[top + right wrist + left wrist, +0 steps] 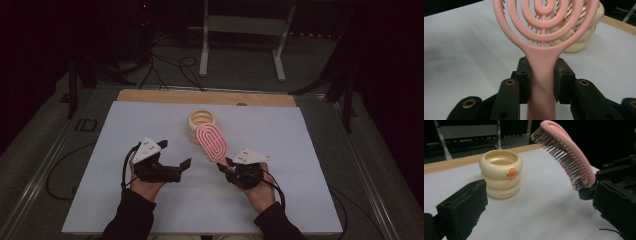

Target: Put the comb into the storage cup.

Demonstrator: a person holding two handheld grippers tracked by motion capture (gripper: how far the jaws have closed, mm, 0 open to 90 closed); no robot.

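Right gripper (pixel 226 167): seen in the high view at the near right of the sheet, held in the person's right hand (pixel 257 187). Its jaws are closed partway and clamp the handle of the pink hairbrush from both sides, as the right gripper view shows.

Pink hairbrush (pixel 212 142): an oval head of concentric open loops on a short handle. It is raised off the table and slants away from the right gripper toward the far left, bristles turned down and to the left. Its head lies over the near right edge of the cream holder in the high view; whether the two touch cannot be told.

Left gripper (pixel 175 156): at the near left of the sheet, held in the person's left hand (pixel 145 187). Its jaws stand wide apart with nothing between them, and they point right toward the brush.

Cream holder (pixel 501 173): a stack of three rounded rings, open at the top, with a small orange mark on the upper ring. It stands upright near the middle of the sheet, toward the far edge.

White sheet (pixel 125 135): covers the table; a strip of wooden tabletop (pixel 150 96) shows along its far edge.
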